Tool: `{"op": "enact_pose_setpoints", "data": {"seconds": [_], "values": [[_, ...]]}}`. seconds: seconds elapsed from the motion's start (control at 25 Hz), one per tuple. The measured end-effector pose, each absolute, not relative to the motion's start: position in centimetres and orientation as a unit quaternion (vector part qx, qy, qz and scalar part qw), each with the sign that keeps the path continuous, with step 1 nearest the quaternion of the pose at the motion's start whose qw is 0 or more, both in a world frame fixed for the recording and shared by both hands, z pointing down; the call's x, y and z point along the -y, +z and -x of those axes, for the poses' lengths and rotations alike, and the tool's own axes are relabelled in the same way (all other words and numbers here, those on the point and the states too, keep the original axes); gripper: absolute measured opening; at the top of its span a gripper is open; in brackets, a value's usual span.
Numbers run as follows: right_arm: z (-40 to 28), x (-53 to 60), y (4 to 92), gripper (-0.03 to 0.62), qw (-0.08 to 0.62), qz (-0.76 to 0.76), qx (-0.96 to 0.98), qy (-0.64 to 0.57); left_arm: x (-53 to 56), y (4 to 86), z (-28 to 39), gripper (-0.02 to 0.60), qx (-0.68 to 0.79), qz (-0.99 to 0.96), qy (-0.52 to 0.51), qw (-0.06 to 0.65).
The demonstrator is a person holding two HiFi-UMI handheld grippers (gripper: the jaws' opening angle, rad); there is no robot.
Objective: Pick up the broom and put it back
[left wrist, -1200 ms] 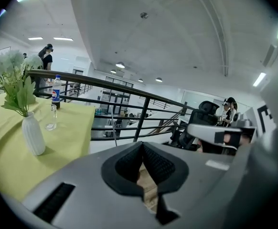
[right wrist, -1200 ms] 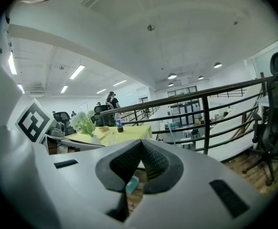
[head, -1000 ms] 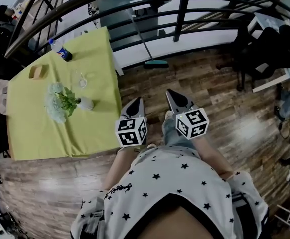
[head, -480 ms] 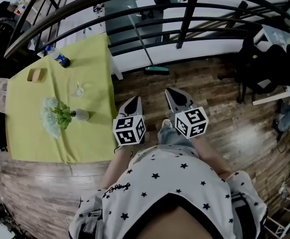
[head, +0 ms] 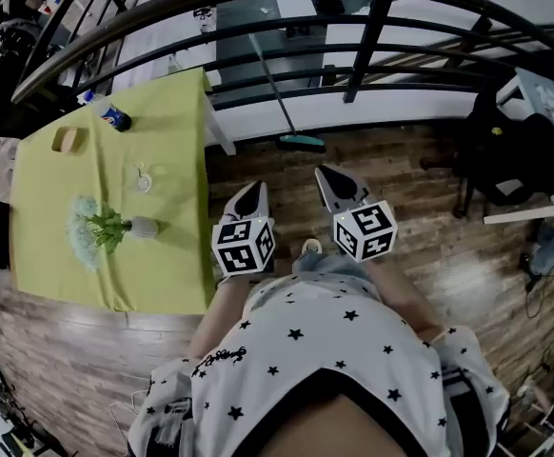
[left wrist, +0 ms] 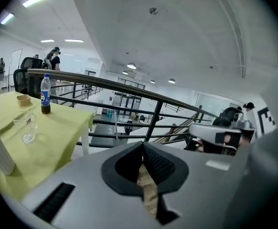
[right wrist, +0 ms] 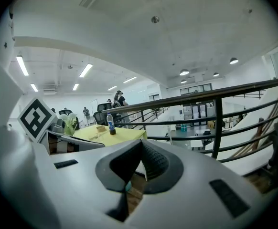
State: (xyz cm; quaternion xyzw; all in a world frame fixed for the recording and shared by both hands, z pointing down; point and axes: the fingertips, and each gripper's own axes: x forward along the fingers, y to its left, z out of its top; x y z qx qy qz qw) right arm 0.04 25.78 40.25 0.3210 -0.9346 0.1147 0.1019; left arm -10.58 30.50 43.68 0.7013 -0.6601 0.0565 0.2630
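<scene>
The broom leans against the black railing (head: 363,41) straight ahead. Its teal head (head: 301,142) rests on the wooden floor and its thin handle (head: 266,69) slants up to the left between the bars. My left gripper (head: 255,191) and right gripper (head: 332,181) are held side by side in front of the person's body, both pointing at the railing, a short way back from the broom head. Each pair of jaws meets at the tips with nothing between them, as the left gripper view (left wrist: 142,147) and the right gripper view (right wrist: 141,144) show.
A table with a yellow-green cloth (head: 163,274) stands close on the left, bearing a bottle (head: 113,115), a vase of flowers (head: 101,228), a glass (head: 142,179) and a small box (head: 66,139). Dark chairs and a desk (head: 510,150) stand at the right.
The person has stepped toward the railing; the broom head and railing lie nearer to both grippers, and the table has slid back along the left. Both grippers stay shut, side by side.
</scene>
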Motion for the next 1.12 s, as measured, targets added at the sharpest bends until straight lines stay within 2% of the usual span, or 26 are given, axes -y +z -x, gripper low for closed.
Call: {"op": "enact_pose_setpoints", "data": {"seconds": [0.48,1.12], "values": [[-3.0,-19.8,40.3,-0.006,0.105,-0.29,0.943,0.127,-24.9,43.4,7.1,0.011,0.675,-0.684,0.071,0.269],[-0.5,-15.6,42.0,-0.006,0.123,-0.29,0.941,0.123,-21.1,46.4,9.2,0.011,0.672,-0.675,0.075,0.293]]}}
